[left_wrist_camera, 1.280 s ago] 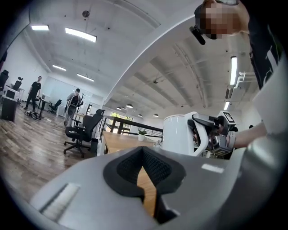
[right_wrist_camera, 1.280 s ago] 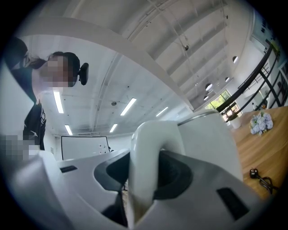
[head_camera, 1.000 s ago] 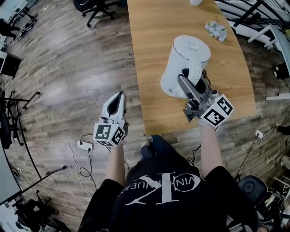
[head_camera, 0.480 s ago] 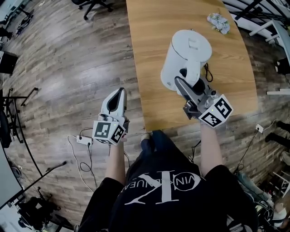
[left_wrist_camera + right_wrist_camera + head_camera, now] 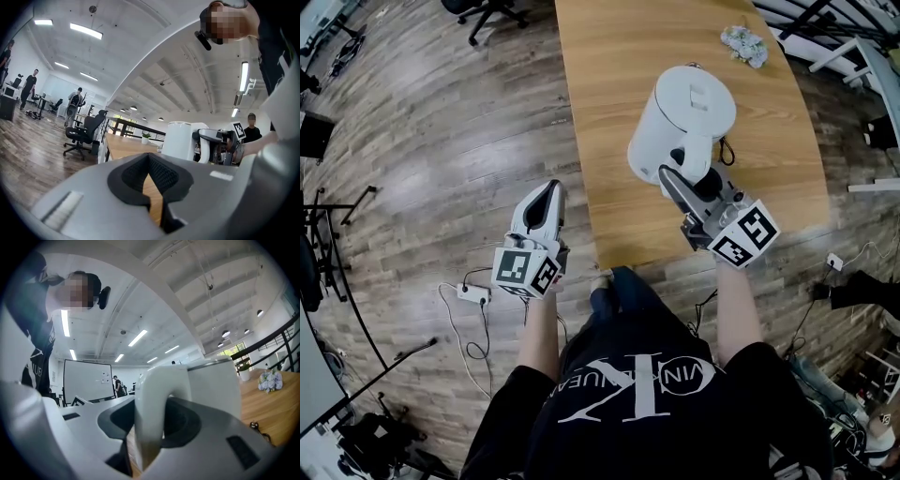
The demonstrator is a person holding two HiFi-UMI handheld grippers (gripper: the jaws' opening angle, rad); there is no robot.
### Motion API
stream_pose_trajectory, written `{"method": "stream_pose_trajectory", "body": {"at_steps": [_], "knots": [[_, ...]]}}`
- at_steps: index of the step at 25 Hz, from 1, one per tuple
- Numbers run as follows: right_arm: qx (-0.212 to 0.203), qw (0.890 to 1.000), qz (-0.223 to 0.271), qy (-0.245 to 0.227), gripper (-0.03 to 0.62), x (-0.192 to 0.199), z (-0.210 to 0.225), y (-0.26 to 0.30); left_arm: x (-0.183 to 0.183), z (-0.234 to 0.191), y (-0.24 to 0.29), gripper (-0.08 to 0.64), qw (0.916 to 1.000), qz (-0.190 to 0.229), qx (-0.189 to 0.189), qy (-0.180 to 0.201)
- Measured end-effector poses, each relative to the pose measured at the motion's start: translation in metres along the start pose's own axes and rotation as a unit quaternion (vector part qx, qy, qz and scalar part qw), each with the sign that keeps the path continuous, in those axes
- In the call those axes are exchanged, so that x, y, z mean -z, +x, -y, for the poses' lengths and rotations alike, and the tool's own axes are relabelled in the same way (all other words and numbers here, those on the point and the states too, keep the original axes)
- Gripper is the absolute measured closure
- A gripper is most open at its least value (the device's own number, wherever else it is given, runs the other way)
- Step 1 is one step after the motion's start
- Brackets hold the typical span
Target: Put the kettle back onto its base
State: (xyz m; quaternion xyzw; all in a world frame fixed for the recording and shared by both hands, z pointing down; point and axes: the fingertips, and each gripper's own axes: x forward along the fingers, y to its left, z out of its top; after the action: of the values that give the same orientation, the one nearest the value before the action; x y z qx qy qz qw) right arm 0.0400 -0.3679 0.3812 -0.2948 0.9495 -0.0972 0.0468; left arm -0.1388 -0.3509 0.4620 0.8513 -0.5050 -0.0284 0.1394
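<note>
The right tongs (image 5: 675, 178) are clamped on the handle (image 5: 157, 408) of the white kettle (image 5: 680, 117), pads pressed on both sides of it. The kettle is upright with its lid shut, over the near right part of the tabletop (image 5: 619, 75), a little in from the near edge. The left tongs (image 5: 549, 190) are drawn narrow with nothing between them. They hang off the tabletop's left edge, out over the floor (image 5: 459, 169), and take no part in the work.

The step in hand looks like the carry and set-down. The base itself cannot be made out; only a dark cord (image 5: 727, 148) shows just beside the kettle's right side, so the base is probably under or behind the body. Whether the kettle's foot already touches anything I cannot tell. The next move likely calls for keeping the kettle plumb, centring it over the base and lowering it straight until it seats, then letting the handle go.

The tabletop is pale wood and mostly bare, with a small posy of pale flowers (image 5: 744, 42) near its far right edge. The room is an open office with a plank floor, a power strip (image 5: 473, 298) lying on it, an office chair (image 5: 487, 14) beyond the far left corner, a whiteboard (image 5: 89, 378) and strip lights overhead.
</note>
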Motion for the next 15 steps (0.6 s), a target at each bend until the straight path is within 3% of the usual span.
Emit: {"method": "stream_pose_trajectory", "body": {"at_steps": [6,15], "knots": [[0.005,1.000,-0.006,-0.003,0.449,0.003,-0.009,-0.006,0.001,0.004,-0.005,0.549,1.0000,0.002,0.002,0.001],[0.056,0.998,-0.017,-0.008,0.451,0.011,-0.017,0.001,0.000,0.009,-0.008,0.549,1.0000,0.004,0.005,-0.003]]}}
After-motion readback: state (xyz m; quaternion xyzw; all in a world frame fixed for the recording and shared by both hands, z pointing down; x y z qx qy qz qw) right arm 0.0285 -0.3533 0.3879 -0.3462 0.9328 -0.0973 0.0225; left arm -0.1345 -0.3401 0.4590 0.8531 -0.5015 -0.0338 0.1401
